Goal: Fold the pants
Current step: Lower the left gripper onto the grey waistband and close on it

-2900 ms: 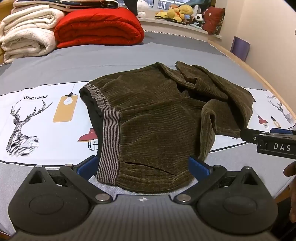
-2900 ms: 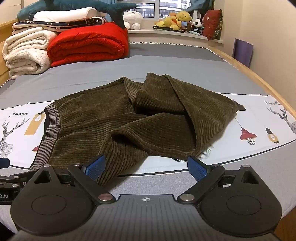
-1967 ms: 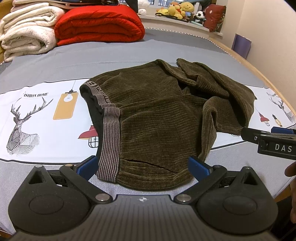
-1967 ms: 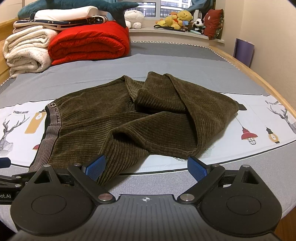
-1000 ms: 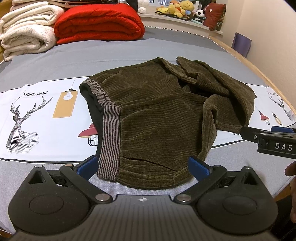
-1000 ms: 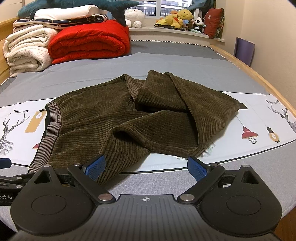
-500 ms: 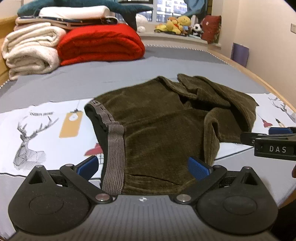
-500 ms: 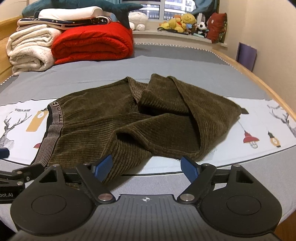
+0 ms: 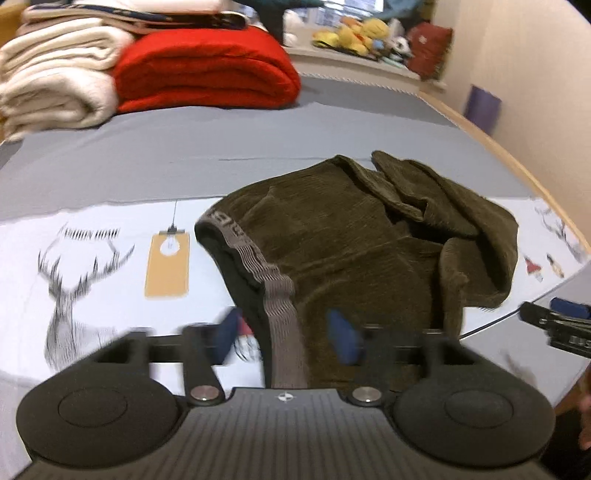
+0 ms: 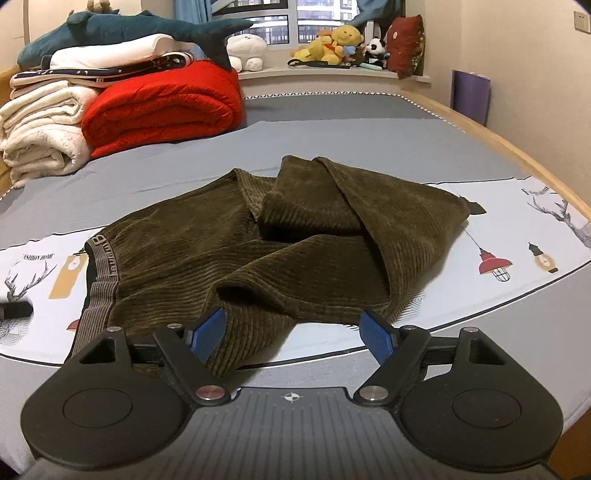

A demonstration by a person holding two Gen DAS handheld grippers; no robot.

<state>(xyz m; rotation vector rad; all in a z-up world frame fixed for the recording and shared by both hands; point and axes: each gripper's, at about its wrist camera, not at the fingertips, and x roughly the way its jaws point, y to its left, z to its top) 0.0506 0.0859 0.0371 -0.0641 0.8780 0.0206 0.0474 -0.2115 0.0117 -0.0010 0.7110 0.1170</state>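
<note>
Pants [image 10: 280, 251]: dark green and ribbed, lying in a loose heap on the bed [image 10: 332, 125]. The legs are bunched and folded over on the right side.
Waistband [image 9: 275, 295]: grey stripe at the left end of the pants, with the black inside showing beside it.
Left claw [image 9: 286, 338]: low over the waistband, one blue pad on each side of it. The picture is blurry here. The pads are apart with the band between them; I cannot tell if they squeeze it.
Right claw [image 10: 293, 334]: wide open, holding nothing. Its left pad [image 10: 207, 330] touches a fold at the near edge of the pants. Its right pad is just off the cloth, over the sheet.
Sheet [image 10: 517, 236]: white strip with deer and lamp drawings, under the pants.
Far end of bed: red blanket [image 10: 162, 107] rolled up, cream blankets [image 10: 40, 136] stacked beside it, a blue shark toy [image 10: 140, 29] on top.
Window ledge: soft toys [image 10: 336, 44] and a red pillow [image 10: 406, 44].
In the way: the folded legs lie on top of the rest of the pants.
</note>
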